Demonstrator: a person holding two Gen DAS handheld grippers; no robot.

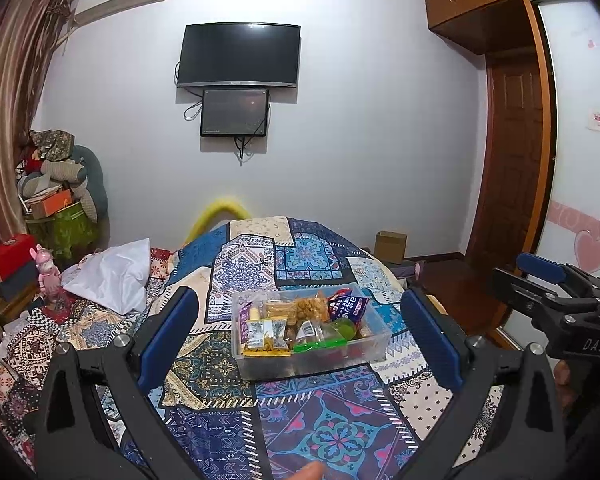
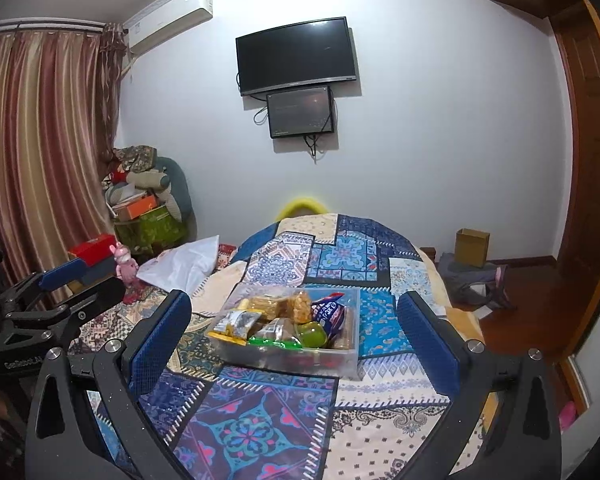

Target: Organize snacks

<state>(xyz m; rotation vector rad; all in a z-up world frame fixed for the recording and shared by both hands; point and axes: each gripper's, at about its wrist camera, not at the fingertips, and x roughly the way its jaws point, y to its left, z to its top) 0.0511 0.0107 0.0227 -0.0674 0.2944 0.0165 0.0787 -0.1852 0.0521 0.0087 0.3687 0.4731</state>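
A clear plastic box (image 1: pixel 380 346) full of snack packets stands on a patchwork bedspread (image 1: pixel 324 428); it also shows in the right wrist view (image 2: pixel 340 362). In it lie yellow packets (image 1: pixel 266 336), a blue-red bag (image 1: pixel 350 306), orange crisps (image 1: pixel 310 308) and a green item (image 1: pixel 346 328). My left gripper (image 1: pixel 300 340) is open and empty, held back from the box with its fingers either side of it in view. My right gripper (image 2: pixel 296 340) is open and empty, likewise short of the box. Each gripper appears at the edge of the other's view.
A white pillow (image 1: pixel 112 276) and a pink toy (image 1: pixel 48 276) lie left of the box. Piled boxes and cushions (image 1: pixel 56 196) fill the far left corner by a curtain. A cardboard box (image 2: pixel 472 246) and clothes sit on the floor at right, near a wooden door (image 1: pixel 512 160).
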